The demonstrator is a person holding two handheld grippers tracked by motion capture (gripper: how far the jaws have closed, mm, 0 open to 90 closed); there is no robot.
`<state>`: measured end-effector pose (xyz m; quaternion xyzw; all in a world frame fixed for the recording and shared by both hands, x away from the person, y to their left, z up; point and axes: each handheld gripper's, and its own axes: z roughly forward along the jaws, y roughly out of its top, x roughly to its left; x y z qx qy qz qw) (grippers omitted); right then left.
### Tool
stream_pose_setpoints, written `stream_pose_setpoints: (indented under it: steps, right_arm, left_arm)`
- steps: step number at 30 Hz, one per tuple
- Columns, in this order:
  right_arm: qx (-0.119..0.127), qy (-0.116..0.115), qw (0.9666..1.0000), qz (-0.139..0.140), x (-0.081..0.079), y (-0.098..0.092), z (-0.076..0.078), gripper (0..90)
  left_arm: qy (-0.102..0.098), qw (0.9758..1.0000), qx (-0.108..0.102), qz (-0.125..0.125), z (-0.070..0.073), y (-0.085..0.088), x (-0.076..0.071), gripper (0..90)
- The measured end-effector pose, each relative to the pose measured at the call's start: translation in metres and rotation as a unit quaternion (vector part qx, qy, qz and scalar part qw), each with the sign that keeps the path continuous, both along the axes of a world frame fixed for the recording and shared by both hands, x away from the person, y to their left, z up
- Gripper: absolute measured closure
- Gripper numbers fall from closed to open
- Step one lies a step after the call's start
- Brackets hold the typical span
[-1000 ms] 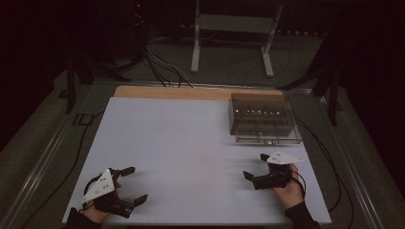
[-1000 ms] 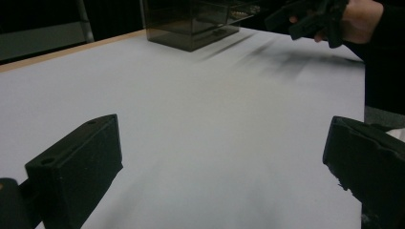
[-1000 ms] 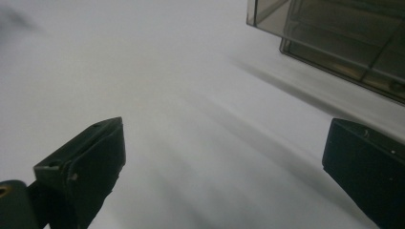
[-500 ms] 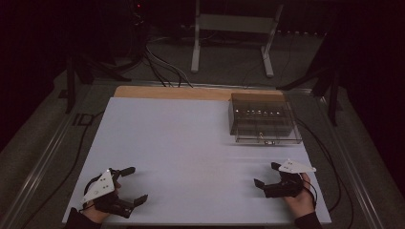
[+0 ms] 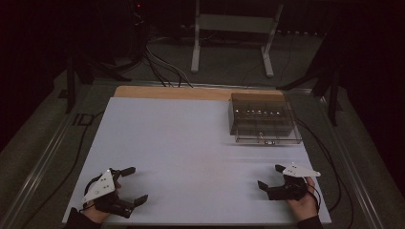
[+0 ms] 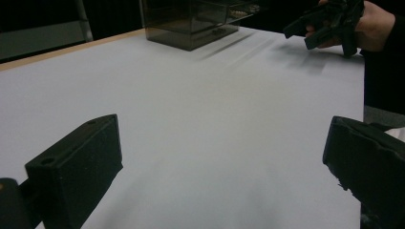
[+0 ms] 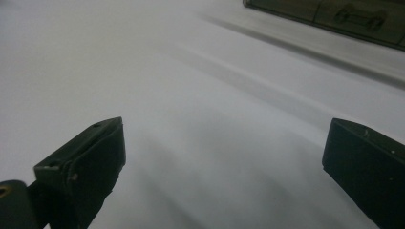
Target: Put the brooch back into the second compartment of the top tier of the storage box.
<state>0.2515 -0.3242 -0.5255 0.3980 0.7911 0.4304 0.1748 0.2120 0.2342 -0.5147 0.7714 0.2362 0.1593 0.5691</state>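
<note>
Toward the upper right of the high view, the clear drawer box (image 5: 264, 124) is sitting untouched on the white surface (image 5: 191, 152). Both the right gripper (image 5: 270, 177) and left gripper (image 5: 133, 186) are resting low, well apart from it, jaws spread, holding nothing; all handling seemingly remains.

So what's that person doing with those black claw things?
A person sits at a white table with a gripper in each hand. The left gripper and the right gripper are both open and hold nothing, each low near the front edge. The nearest thing to them is a clear plastic box with a drawer, at the far right of the table, beyond the right gripper. Nothing touches it yet.
</note>
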Motion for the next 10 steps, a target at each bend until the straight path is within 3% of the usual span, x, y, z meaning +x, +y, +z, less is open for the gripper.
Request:
stream_pose_setpoints:
  steps: [10]
  right_arm:
    - [-0.006, 0.005, 0.9999, 0.007, 0.0005, 0.0024, -0.0017, 0.9]
  left_arm:
    - [-0.001, 1.0, -0.001, 0.001, 0.0008, -0.0005, -0.0004, 0.6]
